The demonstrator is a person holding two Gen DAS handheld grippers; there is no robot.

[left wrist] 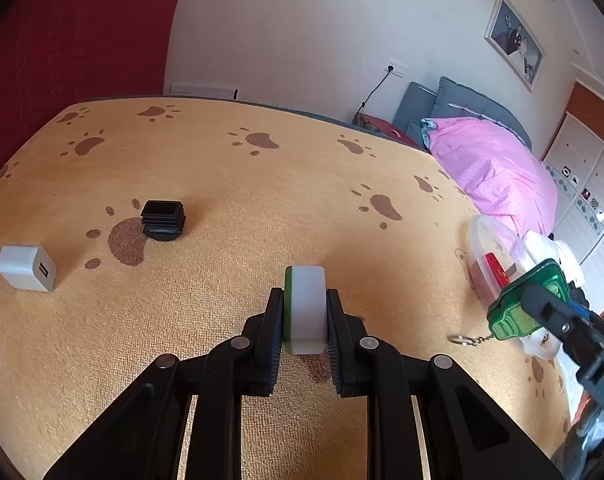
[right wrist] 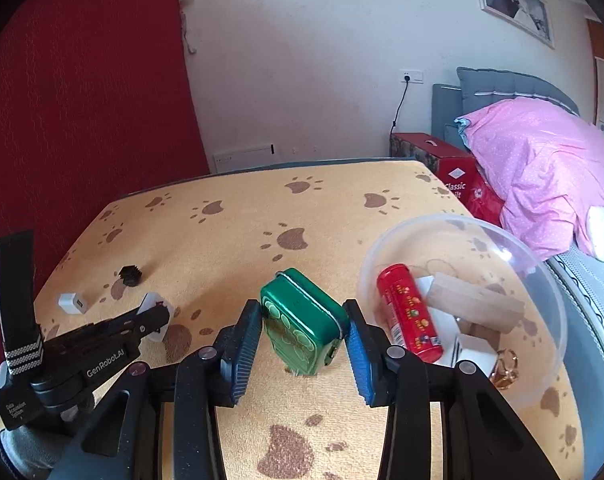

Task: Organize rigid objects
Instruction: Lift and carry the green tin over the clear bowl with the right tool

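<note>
My left gripper (left wrist: 305, 292) is shut on a white tile with a green side (left wrist: 308, 312), held just above the orange paw-print cloth (left wrist: 262, 184). The right wrist view shows this gripper (right wrist: 158, 314) low at the left. My right gripper (right wrist: 301, 306) is shut on a green key-fob remote (right wrist: 302, 320), lifted off the cloth just left of a clear plastic bowl (right wrist: 462, 220). From the left wrist view, the remote (left wrist: 518, 308) dangles a small chain and ring (left wrist: 468, 339). A black ribbed cap (left wrist: 163, 220) and a white USB charger (left wrist: 27, 267) lie on the cloth at the left.
The bowl holds a red tube (right wrist: 408, 312), a wooden block (right wrist: 474, 304), a white box (right wrist: 474, 354) and a metal ring (right wrist: 506, 368). A bed with a pink quilt (right wrist: 542, 168) and a red carton (right wrist: 446, 164) stand beyond the table's right edge. A red wall (right wrist: 82, 100) is on the left.
</note>
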